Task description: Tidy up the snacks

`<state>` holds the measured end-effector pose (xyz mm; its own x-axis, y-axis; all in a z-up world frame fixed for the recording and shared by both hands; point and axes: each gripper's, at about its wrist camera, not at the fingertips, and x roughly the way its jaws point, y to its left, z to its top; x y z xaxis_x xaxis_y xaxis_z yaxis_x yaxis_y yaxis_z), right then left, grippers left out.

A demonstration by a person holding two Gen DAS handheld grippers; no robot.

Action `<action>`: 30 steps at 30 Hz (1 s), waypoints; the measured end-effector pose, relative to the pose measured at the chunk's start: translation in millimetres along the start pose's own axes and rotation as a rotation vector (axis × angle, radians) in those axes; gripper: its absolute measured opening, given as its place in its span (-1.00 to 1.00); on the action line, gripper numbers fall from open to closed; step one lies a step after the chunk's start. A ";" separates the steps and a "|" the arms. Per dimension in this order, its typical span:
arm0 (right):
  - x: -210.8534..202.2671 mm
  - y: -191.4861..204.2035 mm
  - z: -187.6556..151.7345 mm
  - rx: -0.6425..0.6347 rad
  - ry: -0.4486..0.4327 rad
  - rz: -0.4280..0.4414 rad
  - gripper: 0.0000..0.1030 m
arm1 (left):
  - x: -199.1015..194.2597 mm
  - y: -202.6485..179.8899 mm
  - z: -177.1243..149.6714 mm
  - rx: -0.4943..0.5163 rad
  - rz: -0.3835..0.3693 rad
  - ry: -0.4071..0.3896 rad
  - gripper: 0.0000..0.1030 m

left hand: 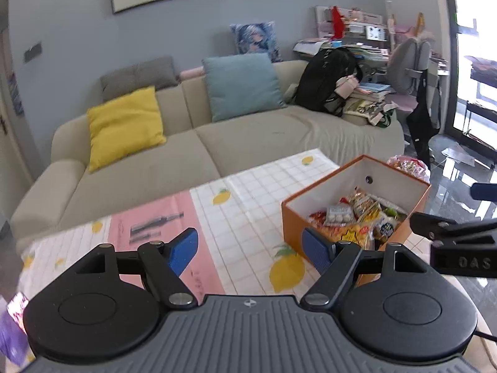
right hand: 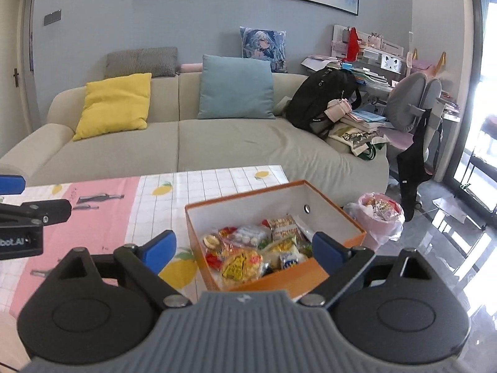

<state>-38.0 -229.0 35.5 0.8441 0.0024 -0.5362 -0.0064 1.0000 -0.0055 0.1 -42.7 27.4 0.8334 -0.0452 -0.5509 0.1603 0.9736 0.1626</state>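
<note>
An orange box (left hand: pixel 416 214) (right hand: pixel 279 283) with white inner walls stands on the table's right part and holds several snack packets (left hand: pixel 357 217) (right hand: pixel 254 248). My left gripper (left hand: pixel 250 250) is open over the tablecloth, just left of the box, nothing between its blue pads. My right gripper (right hand: pixel 245 250) is open too, above the box's near wall, its fingers spread on either side of the packets without touching them. Each gripper shows at the edge of the other's view: the right gripper (left hand: pixel 450 239) and the left gripper (right hand: pixel 21 217).
The table carries a pink and white lemon-print cloth (left hand: pixel 242 205) (right hand: pixel 102 205). A beige sofa (left hand: pixel 248 136) (right hand: pixel 217 136) with cushions runs behind it. A pink bin (right hand: pixel 380 217) with wrappers stands on the glossy floor right of the table. A grey chair (right hand: pixel 410 105) and cluttered desk are far right.
</note>
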 end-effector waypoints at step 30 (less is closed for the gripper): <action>15.6 14.7 -36.9 -0.034 0.135 0.031 0.89 | 13.9 6.2 -38.6 -0.059 0.032 0.160 0.73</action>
<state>-44.7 -214.6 -4.1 0.7631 0.0294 -0.6456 -0.0512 0.9986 -0.0150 -7.7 -28.6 -10.9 0.7417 0.0180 -0.6705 0.0997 0.9856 0.1366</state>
